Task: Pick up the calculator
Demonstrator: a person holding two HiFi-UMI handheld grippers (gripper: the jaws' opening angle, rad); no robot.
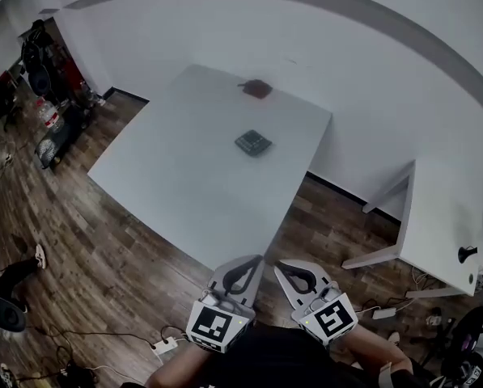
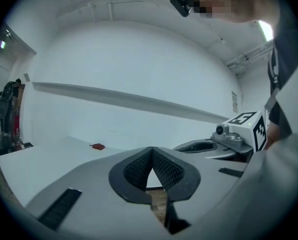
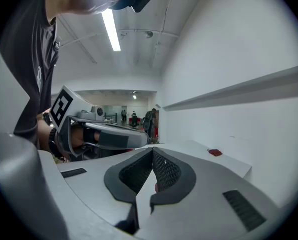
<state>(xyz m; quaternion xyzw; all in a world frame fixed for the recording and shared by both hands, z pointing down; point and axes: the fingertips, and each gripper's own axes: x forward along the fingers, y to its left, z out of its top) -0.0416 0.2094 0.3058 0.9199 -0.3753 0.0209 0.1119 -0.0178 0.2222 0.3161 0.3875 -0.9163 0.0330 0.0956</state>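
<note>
The calculator (image 1: 253, 142), dark and flat, lies on the white table (image 1: 184, 176) toward its far right side. Both grippers hang low near the person's body, short of the table's near edge and well away from the calculator. My left gripper (image 1: 249, 265) is shut, its ribbed pads pressed together with nothing between them (image 2: 152, 150). My right gripper (image 1: 286, 268) is likewise shut and empty (image 3: 152, 150). Neither gripper view shows the calculator. Each gripper view shows the other gripper alongside: the right gripper (image 2: 233, 134) and the left gripper (image 3: 99, 129).
A small red-brown object (image 1: 257, 89) lies at the table's far edge, also seen in the gripper views (image 2: 98, 146) (image 3: 214, 152). A second white table (image 1: 435, 225) stands at right. Bags and clutter (image 1: 47, 95) line the left wall. A power strip (image 1: 164, 347) lies on the wooden floor.
</note>
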